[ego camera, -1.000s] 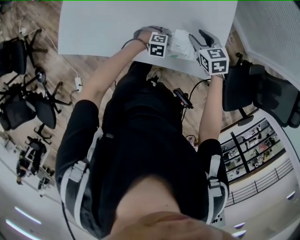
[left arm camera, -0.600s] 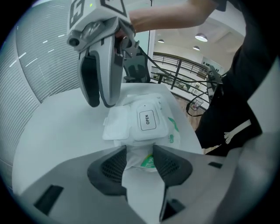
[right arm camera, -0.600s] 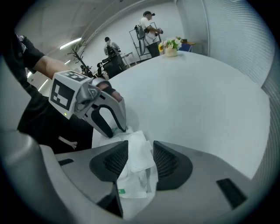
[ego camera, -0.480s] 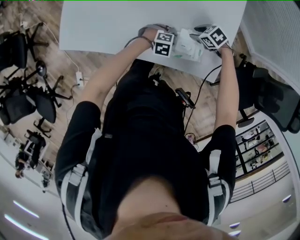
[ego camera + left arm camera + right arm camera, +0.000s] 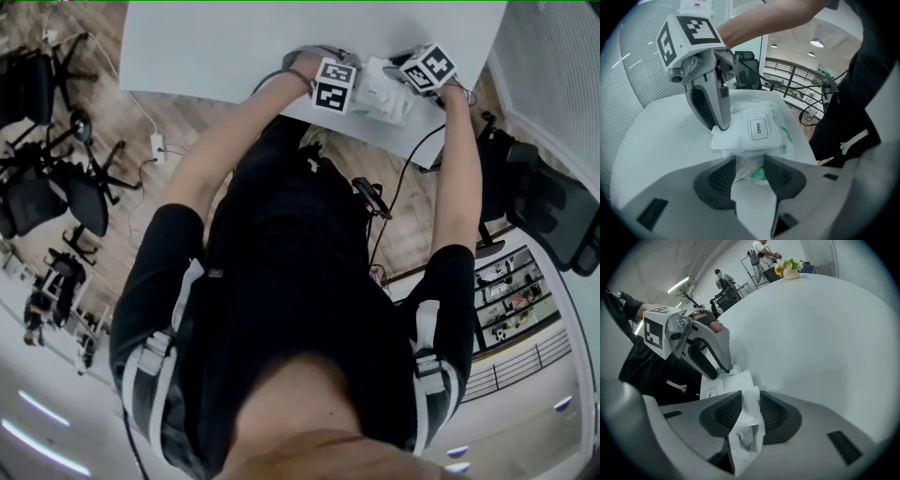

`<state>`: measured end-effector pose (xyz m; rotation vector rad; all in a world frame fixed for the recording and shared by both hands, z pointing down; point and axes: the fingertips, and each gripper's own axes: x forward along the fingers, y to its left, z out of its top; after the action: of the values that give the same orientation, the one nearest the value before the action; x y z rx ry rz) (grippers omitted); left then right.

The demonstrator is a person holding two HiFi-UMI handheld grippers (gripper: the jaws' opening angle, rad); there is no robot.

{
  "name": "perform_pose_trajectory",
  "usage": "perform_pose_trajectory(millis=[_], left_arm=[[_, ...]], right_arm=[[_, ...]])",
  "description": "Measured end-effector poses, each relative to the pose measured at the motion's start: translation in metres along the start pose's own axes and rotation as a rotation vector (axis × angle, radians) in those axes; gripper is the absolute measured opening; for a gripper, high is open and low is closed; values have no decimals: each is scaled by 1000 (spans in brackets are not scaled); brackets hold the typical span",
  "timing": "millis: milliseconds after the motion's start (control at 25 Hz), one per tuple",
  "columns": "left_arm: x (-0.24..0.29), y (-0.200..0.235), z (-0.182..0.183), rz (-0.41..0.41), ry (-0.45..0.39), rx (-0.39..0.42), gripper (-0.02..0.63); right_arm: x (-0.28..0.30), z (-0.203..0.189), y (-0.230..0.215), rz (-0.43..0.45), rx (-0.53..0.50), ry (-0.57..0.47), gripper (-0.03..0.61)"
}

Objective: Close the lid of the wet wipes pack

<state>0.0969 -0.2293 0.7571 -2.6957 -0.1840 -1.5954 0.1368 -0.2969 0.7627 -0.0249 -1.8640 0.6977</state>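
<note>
The white wet wipes pack (image 5: 757,136) lies on the white table (image 5: 216,47) near its front edge. Its lid (image 5: 759,127), with an OPEN sticker, lies flat on top. My left gripper (image 5: 750,176) is shut on the pack's near end, green print showing between the pads. My right gripper (image 5: 749,411) stands at the opposite end. Its jaws have just been closing, and the pack's white crimped edge (image 5: 745,437) fills the gap between its pads. In the head view the pack (image 5: 380,94) sits between the two marker cubes.
The table stretches away bare beyond the pack (image 5: 811,324). A far table holds flowers (image 5: 790,268), with people standing near it. Office chairs (image 5: 47,202) and cables (image 5: 155,145) are on the wooden floor to the left, and another chair (image 5: 534,206) to the right.
My right gripper has dropped from above the table's edge onto the pack's far end and tilted downward. The left gripper has stayed on the pack.
</note>
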Motion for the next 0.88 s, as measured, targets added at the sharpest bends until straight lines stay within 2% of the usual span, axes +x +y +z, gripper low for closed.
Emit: perform_pose_trajectory(millis=[320,480,680,880], left_arm=[[-3,-6,1,10,-8,-10,198],[-1,-6,2,17,5,-8,198],[2,-7,3,28,18,-12,198],[2,-7,3,29,18,-16,198]], right_arm=[[-27,4,20,-46,-24,-53,78],[-38,1,40,-69,-69,-76,60],[-37,-11,71,-67,-114,-90,55],[-27,-24,91,-82,-127,-94,80]])
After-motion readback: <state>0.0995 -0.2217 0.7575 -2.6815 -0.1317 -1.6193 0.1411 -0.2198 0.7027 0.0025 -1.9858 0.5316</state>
